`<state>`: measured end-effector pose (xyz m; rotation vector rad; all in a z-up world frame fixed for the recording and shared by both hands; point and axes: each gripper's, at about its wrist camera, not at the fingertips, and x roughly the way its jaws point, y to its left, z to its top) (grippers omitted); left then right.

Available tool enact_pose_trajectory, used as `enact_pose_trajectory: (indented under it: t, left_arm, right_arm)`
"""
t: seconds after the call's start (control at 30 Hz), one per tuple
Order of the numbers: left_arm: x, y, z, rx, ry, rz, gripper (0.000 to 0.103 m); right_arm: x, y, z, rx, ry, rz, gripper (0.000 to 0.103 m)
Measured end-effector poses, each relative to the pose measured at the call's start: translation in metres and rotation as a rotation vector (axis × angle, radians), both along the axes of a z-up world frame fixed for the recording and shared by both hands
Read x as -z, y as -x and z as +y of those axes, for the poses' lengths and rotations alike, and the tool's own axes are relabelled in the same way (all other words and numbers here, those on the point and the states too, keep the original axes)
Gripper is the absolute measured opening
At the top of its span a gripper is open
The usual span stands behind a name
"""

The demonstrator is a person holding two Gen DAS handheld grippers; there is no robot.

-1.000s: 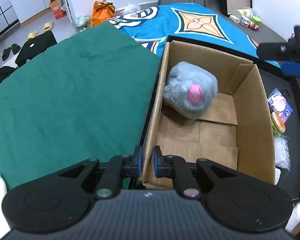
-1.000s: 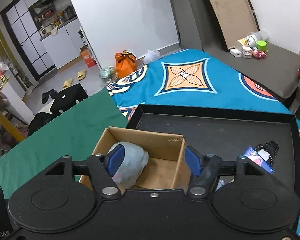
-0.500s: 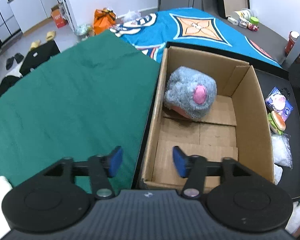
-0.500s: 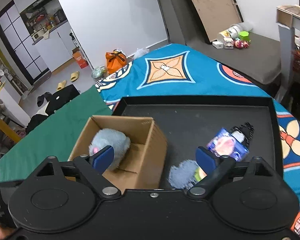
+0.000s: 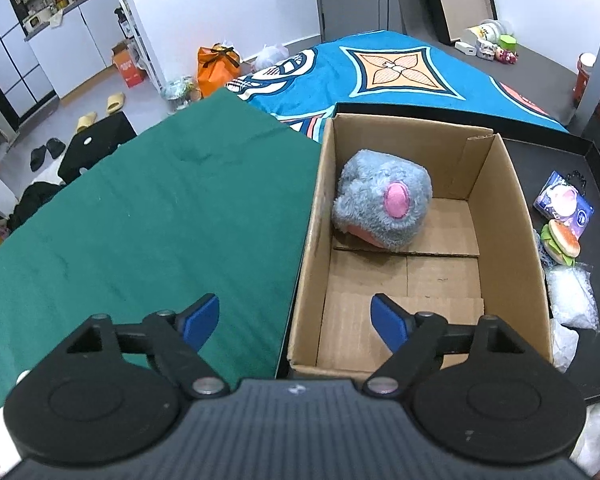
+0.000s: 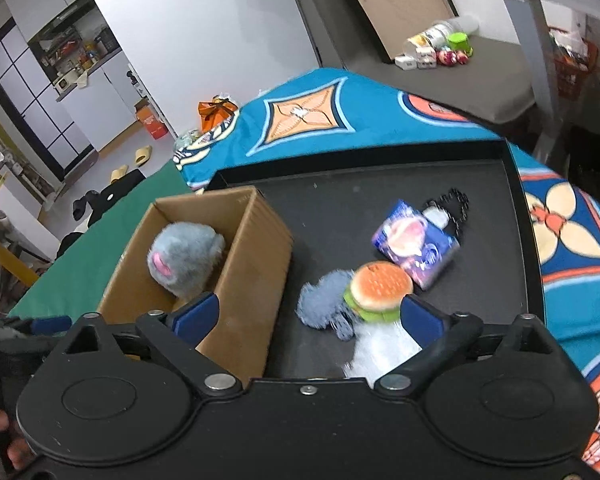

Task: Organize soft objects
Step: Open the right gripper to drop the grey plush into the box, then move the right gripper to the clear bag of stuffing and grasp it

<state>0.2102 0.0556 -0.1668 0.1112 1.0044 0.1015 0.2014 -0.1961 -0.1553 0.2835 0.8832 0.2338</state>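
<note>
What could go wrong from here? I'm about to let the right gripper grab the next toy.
The burger toy overlaps a grey plush and a clear bag, so the opening right gripper may catch two at once. Its left finger hangs by the box wall and could knock it. The left gripper, also opening, straddles that wall and might snag it.

From my remote seat I list the following as obscured: grey plush scrap (image 6: 324, 300), partly hidden behind the burger toy (image 6: 380, 286) and motion-blurred; clear plastic bag (image 6: 374, 346), lower part covered by my right gripper's body; black tray (image 5: 548, 152), right side cut off in the left wrist view; small items by the far wall (image 6: 436, 46), too small for me to identify.
</note>
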Motion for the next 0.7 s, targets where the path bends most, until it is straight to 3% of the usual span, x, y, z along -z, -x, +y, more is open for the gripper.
enact_pose_trajectory:
  t: [0.27,0.7]
  left_arm:
    - [-0.001,0.004,-0.016,0.021,-0.102,-0.018,0.091]
    - [0.005,-0.002,-0.039,0.061,-0.228,0.018,0.092]
  right_arm:
    - [0.029,0.012,-0.019,0.03,-0.044,0.043,0.098]
    - [0.074,0.013,-0.053,0.167,-0.08,0.109,0.095]
